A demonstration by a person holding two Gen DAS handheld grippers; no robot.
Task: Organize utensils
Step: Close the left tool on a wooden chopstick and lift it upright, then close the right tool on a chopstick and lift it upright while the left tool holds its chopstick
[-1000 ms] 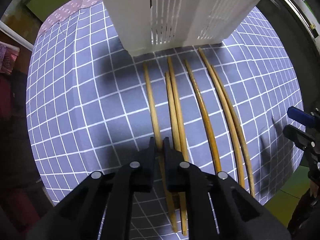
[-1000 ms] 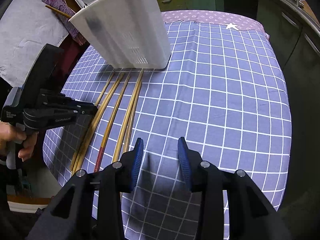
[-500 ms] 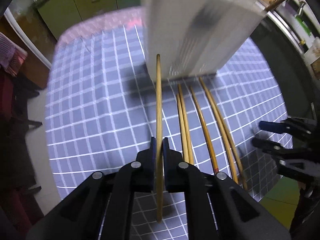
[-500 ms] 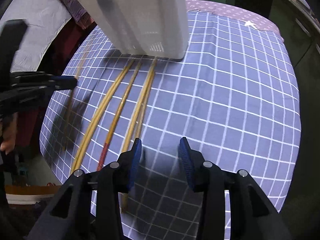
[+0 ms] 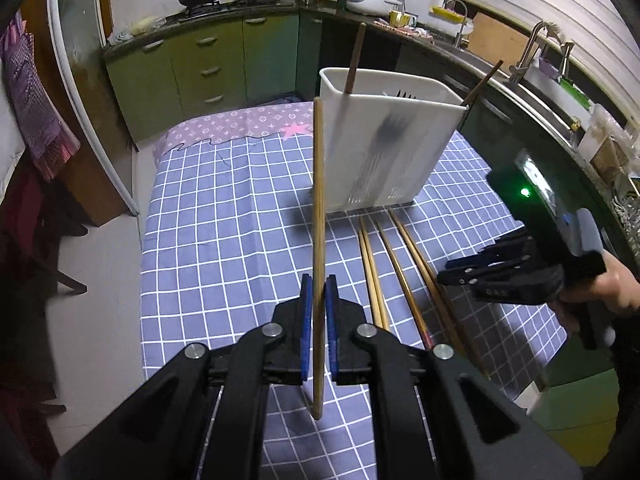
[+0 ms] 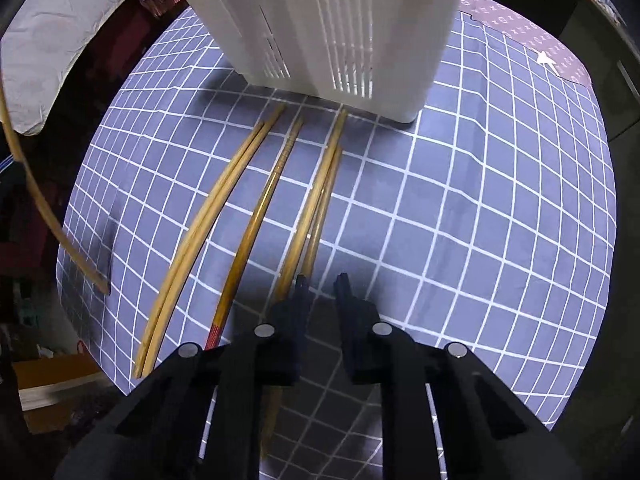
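My left gripper (image 5: 316,300) is shut on a bamboo chopstick (image 5: 319,200) and holds it upright above the table, in front of the white utensil holder (image 5: 384,148). The holder has two dark sticks in it. The held chopstick also shows at the left edge of the right wrist view (image 6: 36,196). Several chopsticks (image 6: 256,208) lie side by side on the checked cloth before the holder (image 6: 340,20). My right gripper (image 6: 322,282) is open, low over the near ends of the rightmost pair (image 6: 316,208).
The table has a blue checked cloth (image 5: 224,232) with a pink patterned strip (image 5: 240,124) at the far end. Green kitchen cabinets (image 5: 208,68) and a counter with a sink stand behind. The right gripper's body (image 5: 520,276) hangs over the table's right edge.
My left gripper has lifted one chopstick off the table and tilted it upright. My right gripper has come down toward the lying chopsticks with its jaws a little narrower.
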